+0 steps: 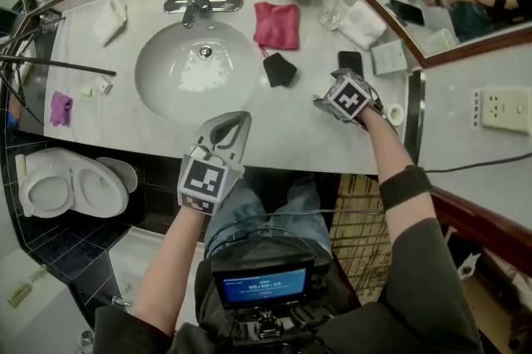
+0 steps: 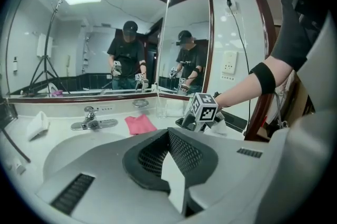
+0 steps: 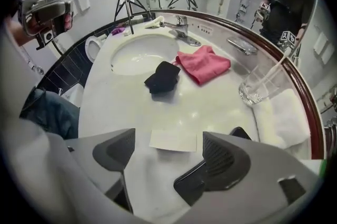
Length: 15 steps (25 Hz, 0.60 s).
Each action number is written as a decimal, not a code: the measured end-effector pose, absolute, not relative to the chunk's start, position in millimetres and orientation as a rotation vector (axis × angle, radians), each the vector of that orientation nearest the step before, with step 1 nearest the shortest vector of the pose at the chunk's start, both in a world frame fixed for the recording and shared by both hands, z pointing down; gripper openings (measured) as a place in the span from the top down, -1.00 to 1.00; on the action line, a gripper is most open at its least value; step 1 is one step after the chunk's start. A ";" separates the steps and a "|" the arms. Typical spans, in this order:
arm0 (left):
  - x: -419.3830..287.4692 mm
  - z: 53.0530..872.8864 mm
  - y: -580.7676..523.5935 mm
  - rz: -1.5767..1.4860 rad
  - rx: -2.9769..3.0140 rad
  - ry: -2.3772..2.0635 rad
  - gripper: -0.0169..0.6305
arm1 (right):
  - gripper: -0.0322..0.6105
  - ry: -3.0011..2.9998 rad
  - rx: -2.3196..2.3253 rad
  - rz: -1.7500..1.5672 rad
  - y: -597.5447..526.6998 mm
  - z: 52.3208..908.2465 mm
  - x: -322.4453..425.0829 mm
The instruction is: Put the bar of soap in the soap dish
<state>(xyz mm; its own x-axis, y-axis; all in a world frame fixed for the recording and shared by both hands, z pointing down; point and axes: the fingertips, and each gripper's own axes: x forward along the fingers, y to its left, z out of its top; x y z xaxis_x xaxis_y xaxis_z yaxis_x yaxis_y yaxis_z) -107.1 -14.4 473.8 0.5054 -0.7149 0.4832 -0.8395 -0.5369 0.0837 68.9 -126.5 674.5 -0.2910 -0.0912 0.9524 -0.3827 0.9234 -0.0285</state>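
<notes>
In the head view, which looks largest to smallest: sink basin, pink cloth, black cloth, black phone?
1. sink basin
2. pink cloth
3. black cloth and black phone: they look about alike, so unranked.

- No readable words or numbers anywhere.
- Black-and-white square code marker (image 1: 204, 182) on the white cube of the left gripper (image 1: 233, 124).
- Same kind of marker (image 1: 347, 97) on the right gripper (image 3: 168, 136) cube.
- Small blue-lit screen (image 1: 264, 287) on the black chest device: text too small to read.

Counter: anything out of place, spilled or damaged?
No spill or damage. A crumpled black cloth lies by the basin beside the pink cloth. A pale flat bar sits on the bare counter between the open jaws of the right gripper, in no dish.
</notes>
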 end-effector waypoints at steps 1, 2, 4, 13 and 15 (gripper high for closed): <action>-109.2 474.8 -13.9 0.562 2.438 -1.306 0.95 | -0.44 -1.840 0.337 0.318 -127.4 676.4 67.2; -111.4 475.6 -13.3 0.551 2.430 -1.309 0.95 | -0.44 -1.821 0.326 0.339 -127.9 678.9 65.7; -116.3 477.8 -11.6 0.533 2.414 -1.317 0.95 | -0.44 -1.775 0.304 0.367 -126.9 687.0 64.9; -144.6 486.5 -10.1 0.511 2.362 -1.352 0.95 | -0.13 -1.725 0.280 0.408 -122.3 699.5 60.1; -146.4 487.3 -11.9 0.513 2.360 -1.355 0.95 | -0.13 -1.747 0.294 0.411 -123.1 704.0 60.4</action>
